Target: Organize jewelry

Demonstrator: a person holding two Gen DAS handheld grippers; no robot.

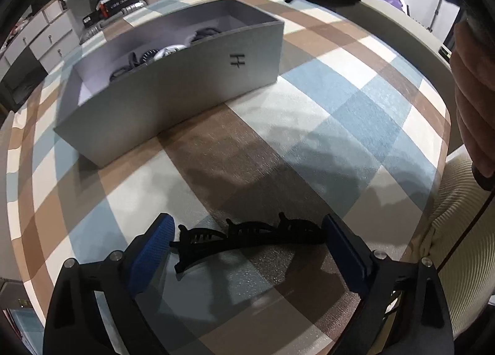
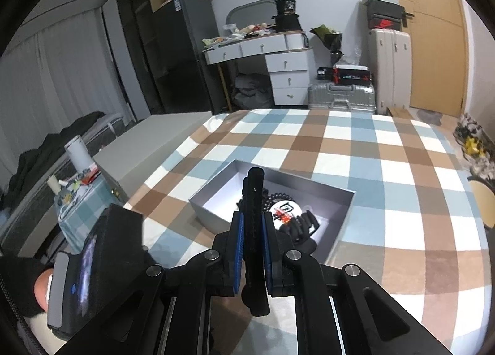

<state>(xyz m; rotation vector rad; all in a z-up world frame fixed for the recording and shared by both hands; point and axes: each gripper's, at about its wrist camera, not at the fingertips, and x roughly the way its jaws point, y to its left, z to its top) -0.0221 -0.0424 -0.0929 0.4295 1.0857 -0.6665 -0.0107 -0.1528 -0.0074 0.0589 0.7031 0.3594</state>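
A black claw hair clip (image 1: 244, 237) lies on the checked tablecloth (image 1: 355, 113), crosswise between the blue pads of my left gripper (image 1: 247, 232). The jaws stand wide, and the clip's ends come close to both pads. Behind it stands the open grey box (image 1: 216, 76) with dark pieces inside. My right gripper (image 2: 252, 215) is shut on a long black hair clip (image 2: 255, 188), held upright over the near side of the grey box (image 2: 213, 212). Inside that box lie a dark bead bracelet (image 2: 275, 197), a white round tag (image 2: 286, 209) and another black claw clip (image 2: 304, 225).
A person's hand (image 1: 473, 92) and a cream ribbed sleeve (image 1: 458, 246) are at the right edge of the left wrist view. A white desk with drawers (image 2: 284, 67), suitcases (image 2: 343, 96) and a cluttered side table (image 2: 77, 188) stand around the table.
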